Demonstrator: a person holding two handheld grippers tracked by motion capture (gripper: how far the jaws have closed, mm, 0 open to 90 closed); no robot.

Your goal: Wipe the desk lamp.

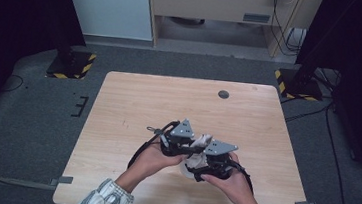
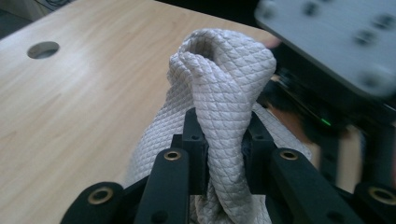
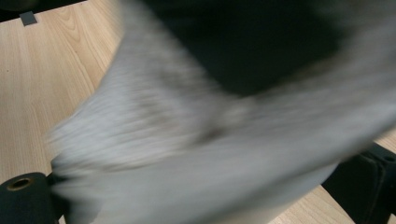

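Pale wood-grain tabletop [image 1: 133, 102] on a grey carpeted floor forms the work surface; a round cable hole [image 1: 224, 94] sits near its far edge, and two stand bases with yellow-black hazard striping flank the far corners.

Left gripper [image 2: 223, 135]: jaws pressed nearly together, pinching a fold of the white quilted cloth [image 2: 219, 93]. In the left gripper view the cloth rises between the two black jaws as a bunched, roughly upright column and curls over at the top. Its long axis runs along the jaws, away from the hand.

Right gripper [image 1: 207, 171]: in the high view it sits just beside the left gripper [image 1: 184, 147], both near the front middle of the table, with the cloth [image 1: 198, 156] bunched between and beneath them. The right gripper view is heavily motion-blurred; cloth [image 3: 210, 154] lies across the jaws, but whether those jaws are spread or closed on it cannot be determined.

Cloth position: lifted partly off the table, held at the left jaws, with its lower part hanging toward the tabletop beside the right hand [image 1: 234, 182]. The grey plate of the right gripper appears close behind the cloth in the left gripper view.

Governing relation: the cloth lies directly forward of the left jaws and to their right, toward the right gripper. Both hands are about equally near. Judgement: the next move likely depends on the right gripper taking or keeping a second hold, so that the two grippers can draw apart and open the bunched fold along its length. Risk: a hold on several layers would keep the fold from opening.
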